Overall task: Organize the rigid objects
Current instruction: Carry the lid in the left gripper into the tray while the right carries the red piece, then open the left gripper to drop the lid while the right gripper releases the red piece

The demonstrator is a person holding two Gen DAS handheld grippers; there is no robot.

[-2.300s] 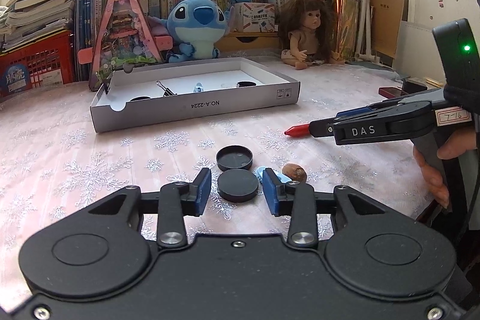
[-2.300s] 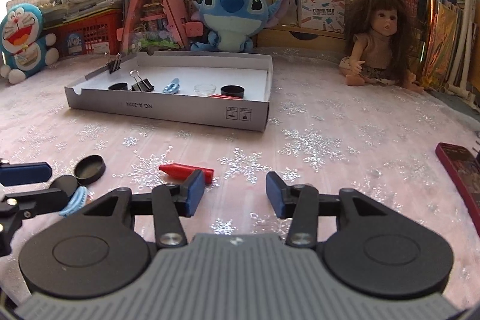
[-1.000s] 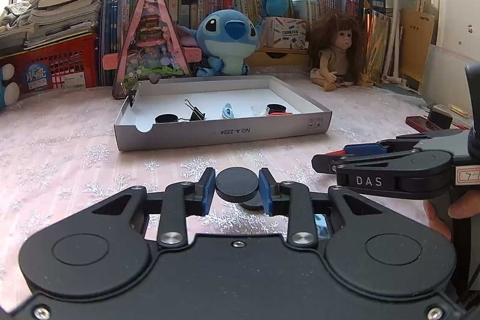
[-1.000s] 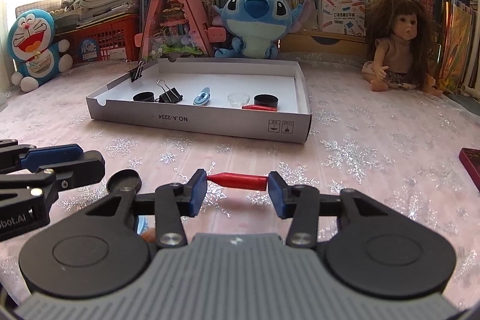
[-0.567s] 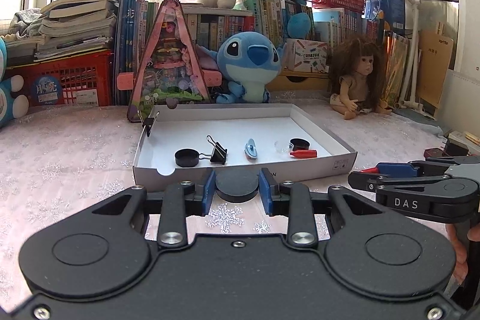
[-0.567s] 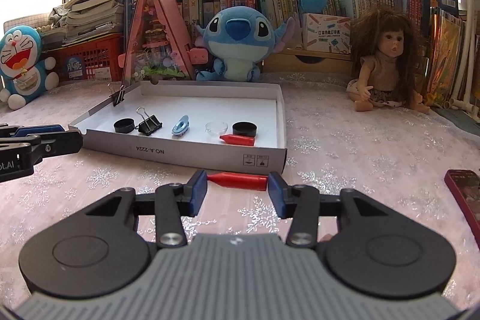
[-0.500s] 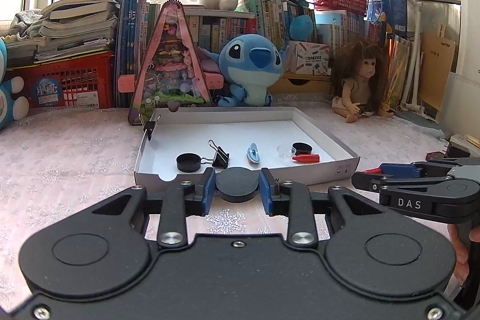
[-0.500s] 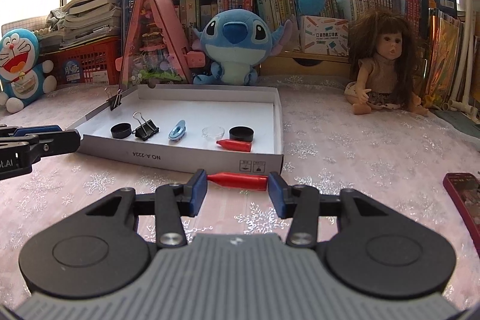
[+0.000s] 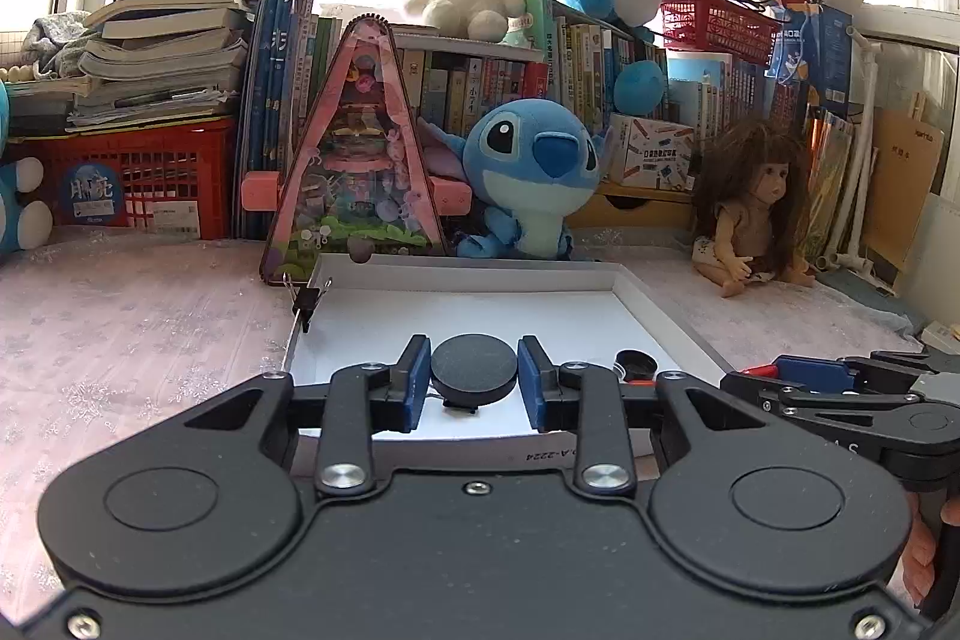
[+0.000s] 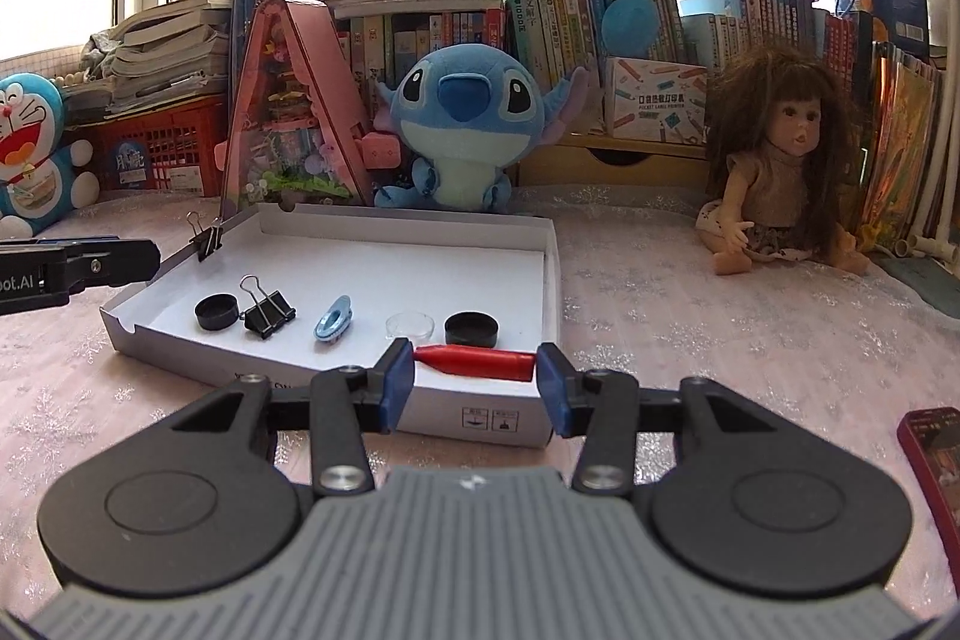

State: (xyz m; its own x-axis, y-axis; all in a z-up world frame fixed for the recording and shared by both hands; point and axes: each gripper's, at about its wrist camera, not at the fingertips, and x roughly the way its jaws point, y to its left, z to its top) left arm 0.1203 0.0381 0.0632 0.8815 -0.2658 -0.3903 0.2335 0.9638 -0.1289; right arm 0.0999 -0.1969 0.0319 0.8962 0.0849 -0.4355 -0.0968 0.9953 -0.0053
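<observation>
My left gripper (image 9: 474, 381) is shut on a round black cap (image 9: 474, 367) and holds it above the front part of the white cardboard tray (image 9: 540, 307). My right gripper (image 10: 475, 377) is shut on a red crayon-like stick (image 10: 480, 361), held crosswise over the tray's (image 10: 420, 250) front right edge. In the tray lie a black cap (image 10: 216, 311), a black binder clip (image 10: 267, 309), a blue clip (image 10: 333, 319), a clear lid (image 10: 410, 323) and another black cap (image 10: 471, 328). The left gripper also shows at the left edge of the right wrist view (image 10: 78, 265).
Another binder clip (image 10: 207, 237) is clamped on the tray's back left corner. Behind the tray stand a pink triangular toy house (image 9: 357, 172), a blue Stitch plush (image 10: 465, 124) and a doll (image 10: 780, 172). A dark red phone (image 10: 936, 454) lies at the right on the pink snowflake tablecloth.
Both grippers have moved forward with their objects and now hang over the tray. The tray looks closer and larger in both views.
</observation>
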